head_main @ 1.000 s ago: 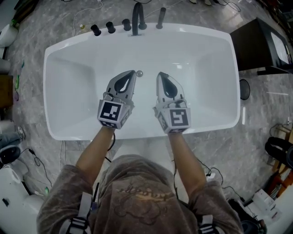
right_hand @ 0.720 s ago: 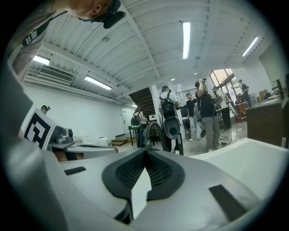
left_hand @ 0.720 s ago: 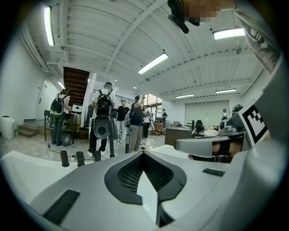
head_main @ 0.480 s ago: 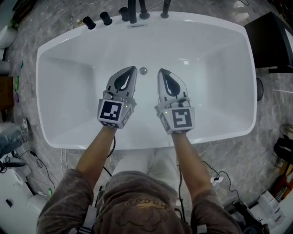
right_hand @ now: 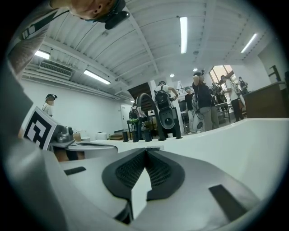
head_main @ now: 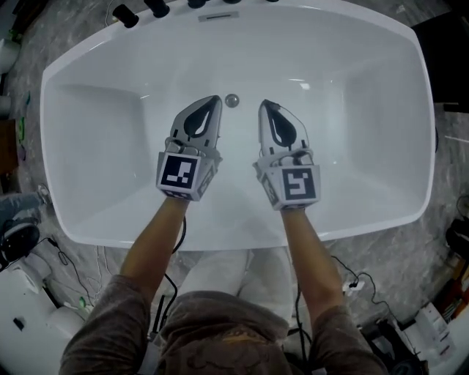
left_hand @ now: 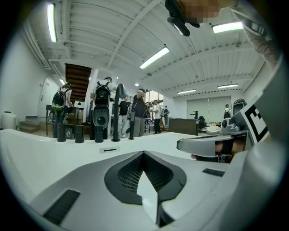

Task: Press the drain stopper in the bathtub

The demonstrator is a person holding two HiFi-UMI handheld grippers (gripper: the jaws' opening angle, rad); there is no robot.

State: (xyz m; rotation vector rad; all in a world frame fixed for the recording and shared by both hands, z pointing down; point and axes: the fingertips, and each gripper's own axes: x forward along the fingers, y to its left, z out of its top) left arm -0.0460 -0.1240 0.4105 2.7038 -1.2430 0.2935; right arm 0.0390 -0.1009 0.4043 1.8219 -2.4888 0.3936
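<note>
**A:** Where is the stopper, and what are the two tools doing?

**B:** The small round silver drain stopper (head_main: 232, 100) is sitting on the floor of the glossy white oval bathtub (head_main: 48, 132), towards the far side. The left grey two-jaw gripper (head_main: 215, 99) is hovering just beside it on one side, and the right grey two-jaw gripper (head_main: 265, 104) is hovering near it on the other. Each gripper's own view is showing its jaws closed tip to tip, with nothing between them.

**A:** What could go wrong from here?

**B:** Neither tip looks to be lined up over the stopper, which is lying between them. A push straight down would probably be landing on bare enamel. The stopper is small and the tub looks slick, so an off-centre press could be sliding off its edge and failing to click it.

**A:** How much room is there?

**B:** Plenty. The tub floor is lying open on both sides, with the sloping walls well apart from both tools. The black tap fittings (head_main: 126, 16) are standing on the far rim, well clear. The near rim is passing under the person's forearms, which could be limiting a steep reach.
</note>
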